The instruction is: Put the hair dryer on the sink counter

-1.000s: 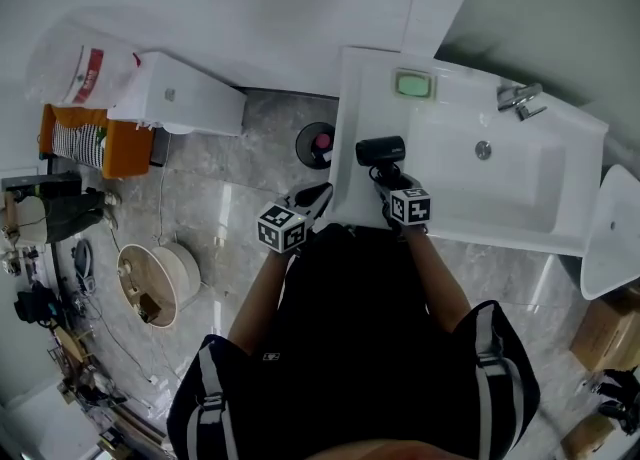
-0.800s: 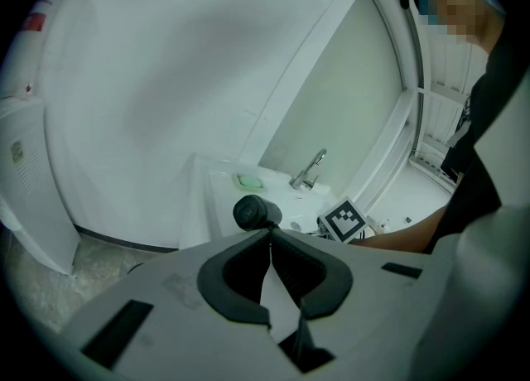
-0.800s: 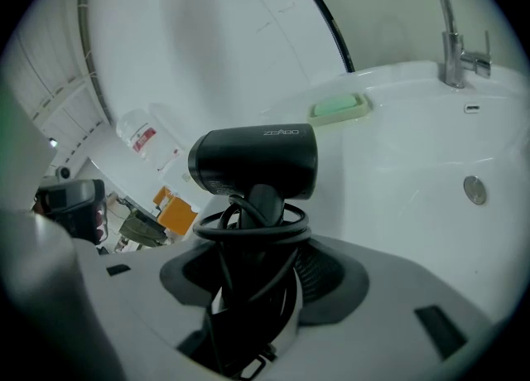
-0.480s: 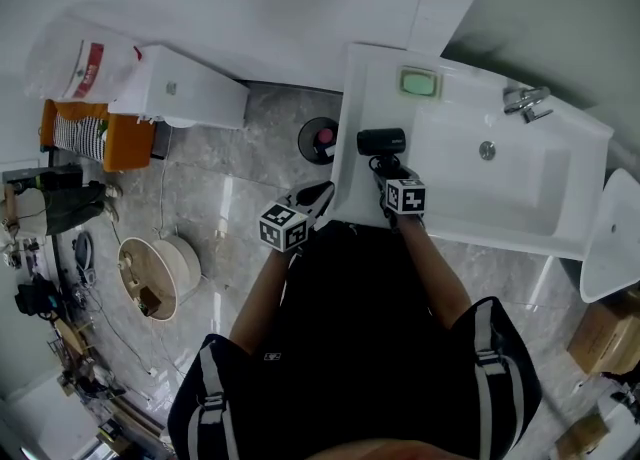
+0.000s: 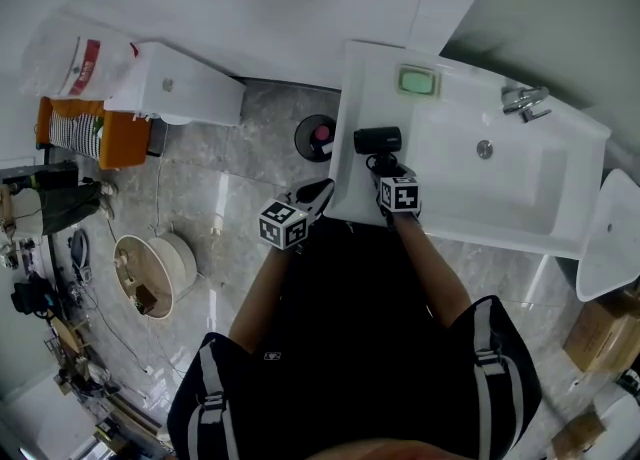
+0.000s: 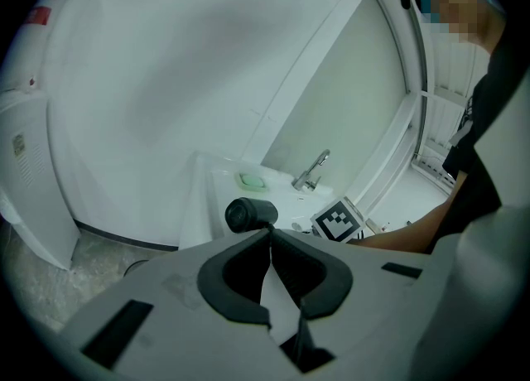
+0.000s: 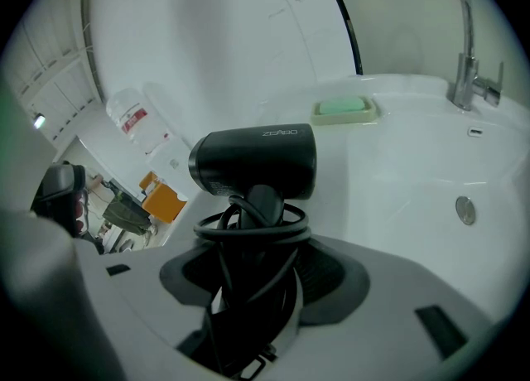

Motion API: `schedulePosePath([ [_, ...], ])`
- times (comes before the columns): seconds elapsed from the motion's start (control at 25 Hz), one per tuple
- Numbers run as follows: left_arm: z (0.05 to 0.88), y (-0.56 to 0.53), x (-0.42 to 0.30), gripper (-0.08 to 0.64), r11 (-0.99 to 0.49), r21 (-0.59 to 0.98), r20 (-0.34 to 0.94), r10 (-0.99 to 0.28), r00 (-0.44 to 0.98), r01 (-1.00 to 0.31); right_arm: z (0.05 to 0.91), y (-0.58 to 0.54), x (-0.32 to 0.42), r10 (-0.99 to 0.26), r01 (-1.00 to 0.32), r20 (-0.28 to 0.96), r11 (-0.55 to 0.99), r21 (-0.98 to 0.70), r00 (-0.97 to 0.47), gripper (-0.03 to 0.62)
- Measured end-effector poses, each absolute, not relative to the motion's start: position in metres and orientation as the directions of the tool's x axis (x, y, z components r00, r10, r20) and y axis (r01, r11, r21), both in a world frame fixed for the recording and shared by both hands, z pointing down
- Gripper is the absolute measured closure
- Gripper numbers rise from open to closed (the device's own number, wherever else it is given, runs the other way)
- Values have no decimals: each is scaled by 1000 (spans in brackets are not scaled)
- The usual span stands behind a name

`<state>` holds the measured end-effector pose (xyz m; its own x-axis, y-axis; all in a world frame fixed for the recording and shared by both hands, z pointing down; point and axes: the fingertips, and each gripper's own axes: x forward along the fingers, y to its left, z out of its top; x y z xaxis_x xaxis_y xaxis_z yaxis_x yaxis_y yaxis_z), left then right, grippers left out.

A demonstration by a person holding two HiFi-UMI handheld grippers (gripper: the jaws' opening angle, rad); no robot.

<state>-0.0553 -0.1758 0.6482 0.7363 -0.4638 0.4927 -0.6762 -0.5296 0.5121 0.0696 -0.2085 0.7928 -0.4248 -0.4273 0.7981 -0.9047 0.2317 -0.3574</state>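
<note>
Gripping the hair dryer (image 7: 257, 160) by its handle, the right gripper (image 7: 257, 251) has its jaws clenched on either side of it, pads pressed against the handle and the cord (image 7: 248, 226) wound round it. The hair dryer is matte black, with a short, stubby barrel that lies crosswise to the jaws, its rounded end pointing to the left in the right gripper view. Small pale lettering runs along the barrel's side. The black cord is wrapped in several loose loops just below the barrel and trails down between the jaws.

From the head view, the hair dryer (image 5: 378, 140) sits over the flat left part of the white worktop (image 5: 352, 98), beside the basin (image 5: 500, 188) and nearer the person than the green soap dish (image 5: 418, 81). Whether its barrel touches the worktop or hangs just above it cannot be told. The right gripper (image 5: 383, 163) reaches in from the worktop's near edge.

Off that edge, over the grey marble floor (image 5: 240, 158), the left gripper (image 5: 318, 194) holds nothing. In its own view the left gripper (image 6: 269, 238) has its jaws pressed together tip to tip. The tap (image 5: 525, 100) stands at the far side of the basin.
</note>
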Motion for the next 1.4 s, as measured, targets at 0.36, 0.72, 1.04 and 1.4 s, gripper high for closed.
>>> schedulePosePath([
  [0.36, 647, -169, -53, 541, -528, 513, 489, -469, 736, -677, 796, -207, 69, -428, -938, 839, 235, -256, -336, 298],
  [0.72, 639, -173, -47, 541, -536, 523, 463, -474, 749, -662, 804, -206, 66, -416, -954, 872, 253, -160, -256, 296],
  [1.04, 638, -169, -46, 540, -546, 522, 456, -470, 756, -655, 804, -207, 66, -416, -958, 880, 254, -131, -231, 293],
  [1.4, 635, -166, -45, 540, -547, 534, 440, -471, 764, -645, 791, -200, 63, -405, -945, 868, 267, -190, -288, 223],
])
